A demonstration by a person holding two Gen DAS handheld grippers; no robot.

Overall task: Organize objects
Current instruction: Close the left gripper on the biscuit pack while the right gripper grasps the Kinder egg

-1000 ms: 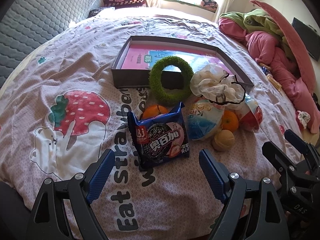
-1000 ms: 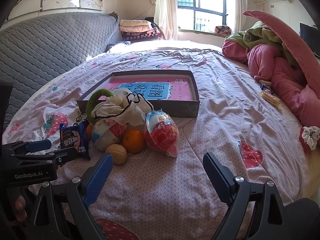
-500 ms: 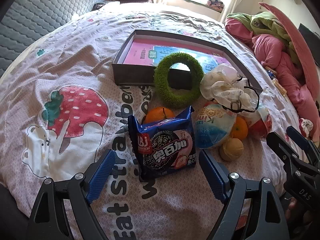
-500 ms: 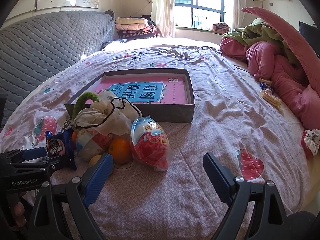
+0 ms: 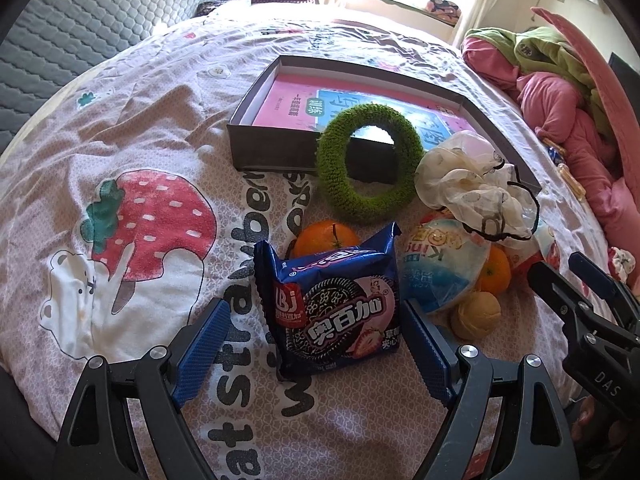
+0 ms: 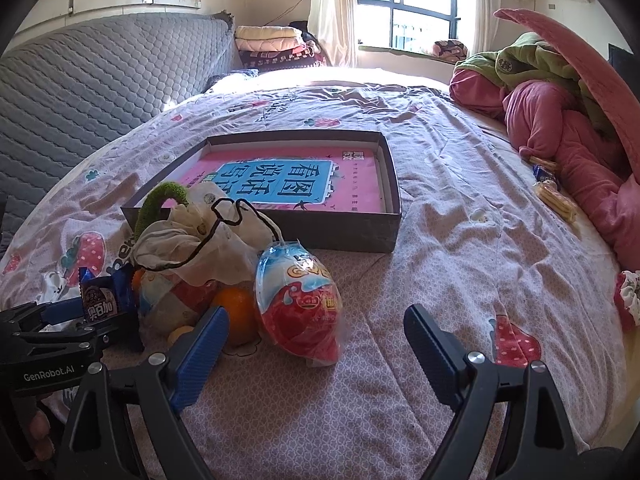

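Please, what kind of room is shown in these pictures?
Most likely a bedroom in a home. The things lie on a bed covered with a strawberry-print sheet, a grey quilted headboard stands behind it, and folded blankets are stacked near the window.

A dark shallow box [image 5: 272, 152] lies open on the bed, a pink and blue booklet [image 6: 288, 184] flat inside it. A green fuzzy ring [image 5: 368, 164] leans tilted against the box's near wall. Just beside the ring sits a crumpled cream scrunchie with black edging [image 5: 472, 188], draped over a blue and white egg-shaped packet [image 5: 444, 268]. A red egg-shaped packet [image 6: 304, 304] lies on its side next to an orange [image 6: 236, 312]. A second orange [image 5: 326, 236] is partly hidden behind a blue cookie packet [image 5: 332, 308]. A small tan walnut-like ball [image 5: 478, 314] rests by the blue egg packet.
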